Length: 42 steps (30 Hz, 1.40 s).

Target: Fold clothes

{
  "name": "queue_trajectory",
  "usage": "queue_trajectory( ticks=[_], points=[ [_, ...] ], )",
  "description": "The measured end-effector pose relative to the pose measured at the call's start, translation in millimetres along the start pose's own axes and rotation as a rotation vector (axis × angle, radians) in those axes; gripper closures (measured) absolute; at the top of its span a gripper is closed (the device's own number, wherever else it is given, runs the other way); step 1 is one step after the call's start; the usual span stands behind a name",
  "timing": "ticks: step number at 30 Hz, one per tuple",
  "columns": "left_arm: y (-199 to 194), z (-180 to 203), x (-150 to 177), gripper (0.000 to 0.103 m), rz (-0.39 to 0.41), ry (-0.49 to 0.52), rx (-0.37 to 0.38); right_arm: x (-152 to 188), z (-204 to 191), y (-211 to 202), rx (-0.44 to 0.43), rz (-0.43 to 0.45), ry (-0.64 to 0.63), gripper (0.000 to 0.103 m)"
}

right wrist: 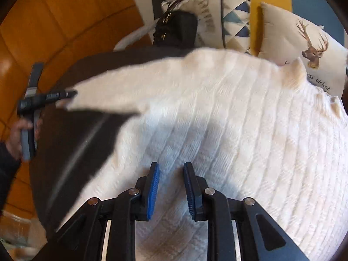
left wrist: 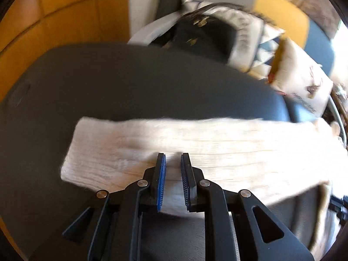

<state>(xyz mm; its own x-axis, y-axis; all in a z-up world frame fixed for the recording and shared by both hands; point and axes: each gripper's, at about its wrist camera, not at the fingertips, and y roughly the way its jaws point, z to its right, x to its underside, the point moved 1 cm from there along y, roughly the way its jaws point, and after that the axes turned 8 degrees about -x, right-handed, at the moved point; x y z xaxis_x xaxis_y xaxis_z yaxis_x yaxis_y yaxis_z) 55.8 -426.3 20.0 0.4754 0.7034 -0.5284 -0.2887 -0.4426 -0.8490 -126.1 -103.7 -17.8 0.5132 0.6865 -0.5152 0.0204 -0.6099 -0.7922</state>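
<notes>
A white ribbed knit sweater (right wrist: 239,130) lies spread on a dark round table (right wrist: 71,152). Its sleeve (left wrist: 195,148) stretches left to right across the table (left wrist: 130,82) in the left wrist view, cuff at the left. My left gripper (left wrist: 173,158) hovers over the middle of the sleeve, fingers a little apart, with flat fabric showing between them. In the right wrist view a hand holds that left gripper (right wrist: 69,93) at the sleeve's cuff end. My right gripper (right wrist: 171,167) is open above the sweater's body, holding nothing.
Behind the table stand a black handbag (right wrist: 176,30) with gold clasps, a triangle-patterned cushion (right wrist: 235,19) and a deer-print cushion (right wrist: 304,50). An orange-brown tiled floor (right wrist: 54,21) surrounds the table on the left. The handbag (left wrist: 200,39) also shows in the left wrist view.
</notes>
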Motion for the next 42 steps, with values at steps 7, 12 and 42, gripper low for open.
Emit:
queue_trajectory(
  ticks=[7,12,42],
  points=[
    [-47,39,13,0.086,0.102,0.023,0.230,5,4,-25,-0.037,0.061,0.052,0.076],
    [-68,168,49,0.086,0.072,0.309,0.492,39,10,-61,-0.062,0.070,0.107,0.076],
    [-50,195,166,0.090,-0.081,0.537,0.488,128,-16,-110,-0.049,-0.003,0.016,0.077]
  ],
)
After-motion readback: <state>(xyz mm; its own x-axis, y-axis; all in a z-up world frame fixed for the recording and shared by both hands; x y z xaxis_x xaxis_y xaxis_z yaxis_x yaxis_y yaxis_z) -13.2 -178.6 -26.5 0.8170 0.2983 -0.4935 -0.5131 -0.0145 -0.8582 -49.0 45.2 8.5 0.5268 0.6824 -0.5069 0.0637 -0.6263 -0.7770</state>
